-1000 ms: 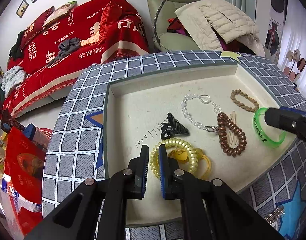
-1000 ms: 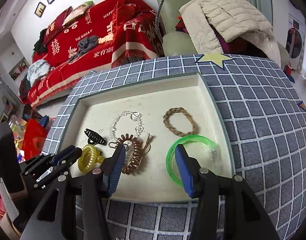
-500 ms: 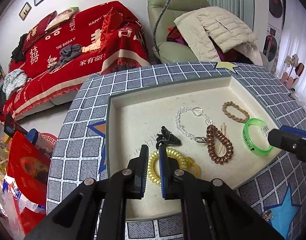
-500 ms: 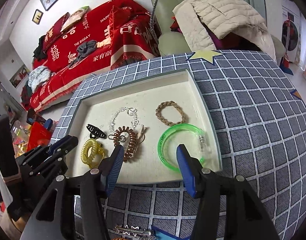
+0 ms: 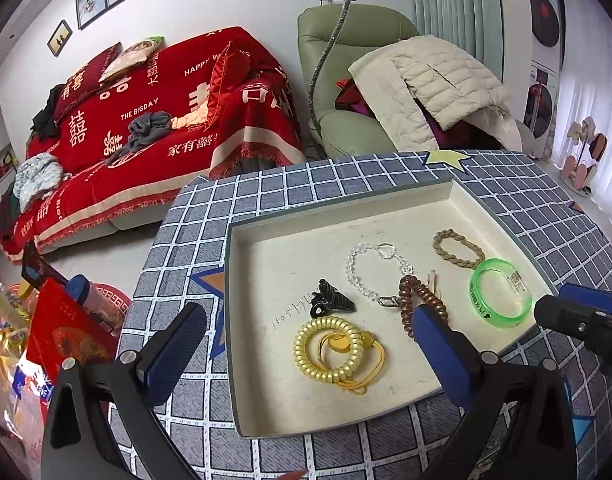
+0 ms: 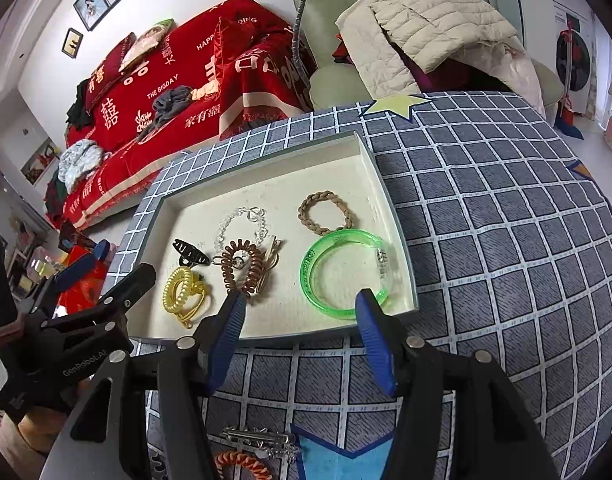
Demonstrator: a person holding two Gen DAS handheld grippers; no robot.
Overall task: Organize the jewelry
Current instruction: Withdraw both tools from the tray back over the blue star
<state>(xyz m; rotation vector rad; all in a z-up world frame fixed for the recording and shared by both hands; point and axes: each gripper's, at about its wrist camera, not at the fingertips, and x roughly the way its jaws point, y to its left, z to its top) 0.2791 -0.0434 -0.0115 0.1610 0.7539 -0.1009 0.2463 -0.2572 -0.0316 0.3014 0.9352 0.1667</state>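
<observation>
A cream tray [image 5: 273, 264] on the checked table holds a yellow spiral hair tie [image 5: 326, 350], a black claw clip [image 5: 330, 304], a crystal bracelet [image 5: 370, 264], a brown spiral tie [image 5: 410, 300], a braided tan band [image 5: 458, 248] and a green bangle [image 5: 500, 298]. My left gripper [image 5: 308, 314] hovers above the tray's near left part. Its jaws are opening wide with nothing held; the yellow tie lies below them. My right gripper [image 6: 301, 299] hangs over the tray's near edge in front of the green bangle [image 6: 342, 272], jaws opening and empty.
The blue-grey checked tablecloth [image 6: 486, 240] slopes away on the right. A silver hair clip [image 6: 257, 438] and an orange spiral tie [image 6: 241, 462] lie on it near me, outside the tray [image 6: 265, 168]. Behind are a red sofa [image 5: 145, 120] and a green armchair [image 5: 346, 80].
The left jaws went from nearly shut to wide open. Both grippers rose and drew back from the tray, so the jewelry looks smaller. The right jaws widened a little.
</observation>
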